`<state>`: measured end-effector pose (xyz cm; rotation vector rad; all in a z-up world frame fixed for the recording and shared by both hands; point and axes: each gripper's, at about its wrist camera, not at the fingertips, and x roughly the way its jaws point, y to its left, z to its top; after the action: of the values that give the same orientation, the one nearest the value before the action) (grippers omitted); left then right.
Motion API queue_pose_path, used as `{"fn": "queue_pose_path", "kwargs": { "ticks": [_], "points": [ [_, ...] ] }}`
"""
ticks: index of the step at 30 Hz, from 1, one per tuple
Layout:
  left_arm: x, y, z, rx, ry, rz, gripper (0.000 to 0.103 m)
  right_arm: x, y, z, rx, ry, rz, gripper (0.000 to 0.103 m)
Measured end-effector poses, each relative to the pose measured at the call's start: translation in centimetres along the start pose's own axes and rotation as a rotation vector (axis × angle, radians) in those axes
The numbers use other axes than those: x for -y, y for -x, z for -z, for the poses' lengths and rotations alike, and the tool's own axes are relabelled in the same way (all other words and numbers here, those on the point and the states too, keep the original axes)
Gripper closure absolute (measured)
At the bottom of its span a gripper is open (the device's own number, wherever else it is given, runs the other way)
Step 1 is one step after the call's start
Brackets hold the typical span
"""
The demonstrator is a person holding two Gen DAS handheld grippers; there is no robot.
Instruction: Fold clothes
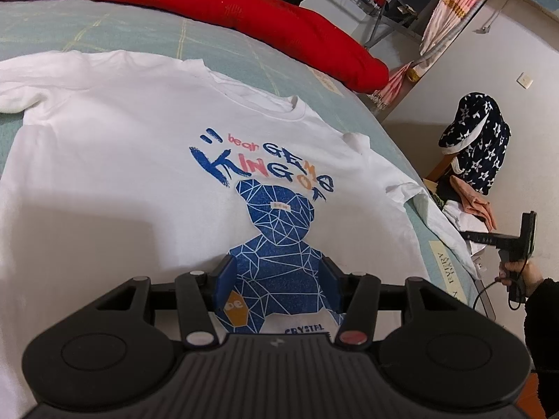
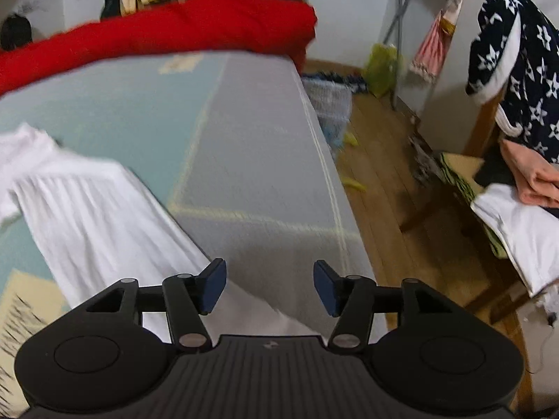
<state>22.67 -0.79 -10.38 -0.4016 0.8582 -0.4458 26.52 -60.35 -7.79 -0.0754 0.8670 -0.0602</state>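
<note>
Two black grippers hang over a pale green bed (image 1: 223, 52), where a white bear-print T-shirt (image 1: 115, 160) lies flat near the right edge. Left gripper (image 1: 277, 288) jaws spread above the print; right gripper (image 2: 269, 288) jaws spread, empty, beside the shirt's sleeve (image 2: 94, 209).

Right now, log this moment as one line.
stage: T-shirt flat on bed, unfolded | left gripper: open over bear print | right gripper: open, empty, at bed edge
</note>
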Motion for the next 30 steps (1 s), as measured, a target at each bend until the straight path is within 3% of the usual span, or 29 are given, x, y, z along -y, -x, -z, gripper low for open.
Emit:
{"fn": "queue_pose_path", "kwargs": {
  "ticks": [4, 7, 11, 12, 16, 19, 23, 25, 30],
  "points": [
    [0.2, 0.0, -0.1, -0.005, -0.005, -0.011, 0.050, 0.1, 0.7, 0.5, 0.020, 0.012, -0.010, 0.042],
    [0.3, -0.1, -0.1, -0.005, -0.010, -0.013, 0.046, 0.6, 2.0, 0.1, 0.051, -0.021, -0.069, 0.042],
    [0.7, -0.3, 0.0, -0.001, -0.026, -0.021, 0.043, -0.1, 0.9, 0.5, -0.017, 0.044, -0.062, 0.043],
    [0.8, -0.3, 0.0, -0.003, -0.031, -0.025, 0.043, -0.4, 0.4, 0.7, -0.035, 0.043, -0.069, 0.045],
    [0.9, -0.3, 0.0, -0.007, -0.037, -0.029, 0.043, -1.8, 0.0, 1.6, -0.025, 0.050, -0.101, 0.085],
    [1.0, -0.3, -0.1, -0.008, -0.040, -0.036, 0.043, -2.5, 0.4, 1.1, -0.004, 0.089, -0.034, 0.092],
    [1.2, -0.3, 0.0, -0.007, -0.042, -0.042, 0.043, -0.7, 0.5, -1.5, 0.078, 0.050, 0.122, 0.090],
    [1.2, -0.3, 0.0, -0.006, -0.042, -0.042, 0.043, 0.5, 0.7, -2.5, 0.088, -0.026, 0.143, 0.068],
    [0.9, -0.2, 0.0, -0.006, -0.034, -0.031, 0.042, 2.5, 1.7, -2.3, 0.109, -0.121, 0.187, 0.051]
  ]
}}
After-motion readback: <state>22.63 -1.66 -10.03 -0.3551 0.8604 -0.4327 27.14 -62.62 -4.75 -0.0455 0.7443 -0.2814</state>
